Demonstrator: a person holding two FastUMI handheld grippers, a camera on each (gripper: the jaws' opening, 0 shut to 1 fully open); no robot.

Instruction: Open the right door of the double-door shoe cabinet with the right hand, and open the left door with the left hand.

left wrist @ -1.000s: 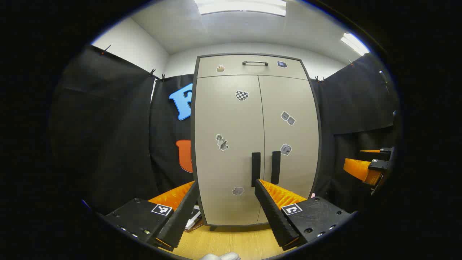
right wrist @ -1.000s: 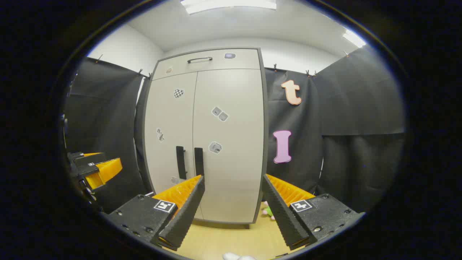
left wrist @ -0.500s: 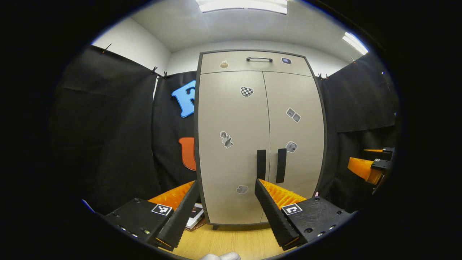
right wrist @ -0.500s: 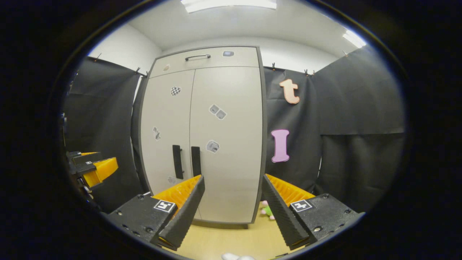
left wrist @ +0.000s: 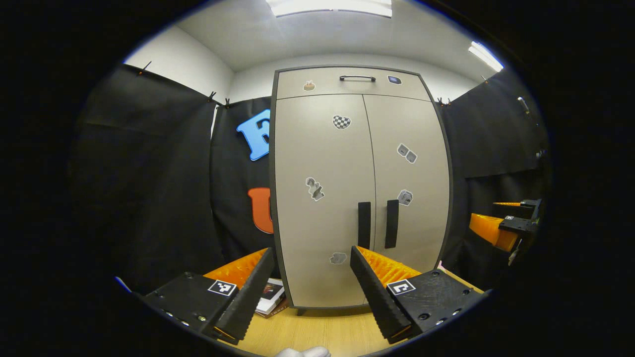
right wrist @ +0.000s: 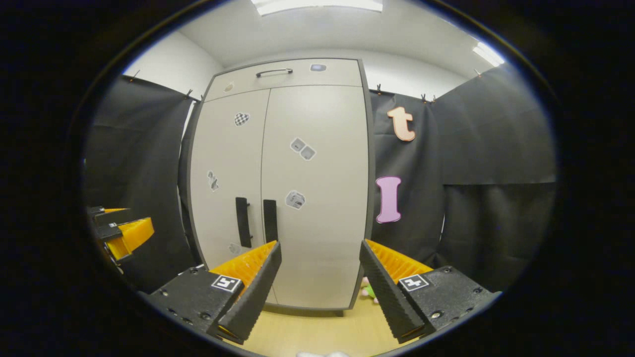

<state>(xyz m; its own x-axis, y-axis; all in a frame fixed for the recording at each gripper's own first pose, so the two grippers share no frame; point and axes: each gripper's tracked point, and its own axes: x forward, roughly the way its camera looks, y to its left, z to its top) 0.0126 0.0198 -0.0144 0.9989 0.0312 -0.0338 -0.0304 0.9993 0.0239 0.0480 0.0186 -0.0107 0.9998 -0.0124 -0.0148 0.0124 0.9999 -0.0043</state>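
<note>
Left gripper view: a small stack of books point(left wrist: 270, 295) lies on the wooden floor point(left wrist: 327, 332) at the cabinet's lower left corner, partly behind one finger. The left gripper point(left wrist: 312, 285) is released, its fingers spread wide with nothing between them, held in front of the shoe cabinet point(left wrist: 359, 188) and apart from it. Both doors are closed. The left door point(left wrist: 322, 198) carries its dark upright handle point(left wrist: 364, 224) along its inner edge, just beside the matching handle point(left wrist: 391, 223) on the right door point(left wrist: 412, 183); small stickers dot both doors. A drawer front point(left wrist: 349, 84) with a bar handle spans the top edge. At the far right the other gripper point(left wrist: 503, 230) hangs near the cabinet's right side.

Right gripper view: the left gripper point(right wrist: 121, 235) sits at the far left. The cabinet point(right wrist: 283, 183) stands shut, left door handle point(right wrist: 242, 222) and right door handle point(right wrist: 270, 220) side by side at the middle seam. The right gripper point(right wrist: 320, 282) is also released, fingers wide apart, facing the right door point(right wrist: 317, 198) without touching it. A small pink and green toy point(right wrist: 367, 290) lies on the floor by the cabinet's lower right corner.
</note>
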